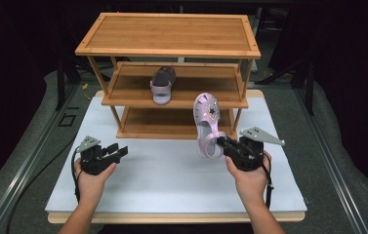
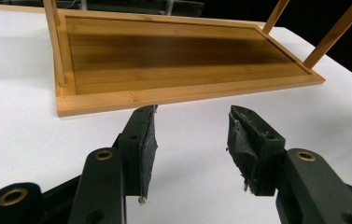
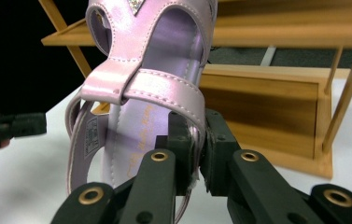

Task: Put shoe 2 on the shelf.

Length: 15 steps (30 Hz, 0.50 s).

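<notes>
Before bamboo rack [image 1: 168, 33], glossy lilac sandal [image 1: 207, 123]

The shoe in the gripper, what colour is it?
Shiny pale pink-lilac shoe, clearest in the right gripper view.

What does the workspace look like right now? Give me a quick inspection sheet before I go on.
Surface: white board on a table, bare in front of the rack.
Job's things: pink sandal held above the board by its heel strap; second sandal lies on the middle shelf of the wooden rack; top and bottom shelves bare.
Clutter: nothing seen.
Grippers: right tool shut on the pink sandal's strap; left tool open, nothing between its jaws, near the board.
Cables: one cable trails from each tool along the wrist.
Surroundings: grey padding and dark space around the table.
</notes>
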Available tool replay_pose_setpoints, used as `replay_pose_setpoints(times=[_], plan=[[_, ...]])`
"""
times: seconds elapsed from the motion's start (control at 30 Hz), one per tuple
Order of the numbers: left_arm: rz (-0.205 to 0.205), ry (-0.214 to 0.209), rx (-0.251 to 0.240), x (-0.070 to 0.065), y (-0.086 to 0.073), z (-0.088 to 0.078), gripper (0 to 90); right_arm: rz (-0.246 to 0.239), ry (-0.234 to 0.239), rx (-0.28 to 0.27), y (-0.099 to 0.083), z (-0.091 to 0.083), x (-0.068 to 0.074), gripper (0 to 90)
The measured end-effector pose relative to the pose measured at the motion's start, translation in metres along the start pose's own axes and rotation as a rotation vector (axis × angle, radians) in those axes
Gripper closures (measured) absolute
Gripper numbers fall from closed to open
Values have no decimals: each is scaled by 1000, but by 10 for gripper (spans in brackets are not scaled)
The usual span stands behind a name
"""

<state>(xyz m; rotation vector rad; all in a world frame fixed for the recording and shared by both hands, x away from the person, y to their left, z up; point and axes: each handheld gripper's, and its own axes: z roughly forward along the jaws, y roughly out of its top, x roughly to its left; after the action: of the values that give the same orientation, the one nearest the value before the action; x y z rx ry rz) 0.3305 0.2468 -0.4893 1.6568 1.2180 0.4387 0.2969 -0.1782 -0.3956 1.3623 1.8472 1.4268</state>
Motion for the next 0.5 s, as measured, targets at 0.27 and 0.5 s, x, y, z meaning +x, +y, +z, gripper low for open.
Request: replay_pose_setpoints(times=[0.27,0.5], plan=[[-8,0,-2,1,0,0,515,19,-8,5,36,18,-1,832],[-13,3,-7,4,1,-2,515,32,-27,24,58,35,-2,832]])
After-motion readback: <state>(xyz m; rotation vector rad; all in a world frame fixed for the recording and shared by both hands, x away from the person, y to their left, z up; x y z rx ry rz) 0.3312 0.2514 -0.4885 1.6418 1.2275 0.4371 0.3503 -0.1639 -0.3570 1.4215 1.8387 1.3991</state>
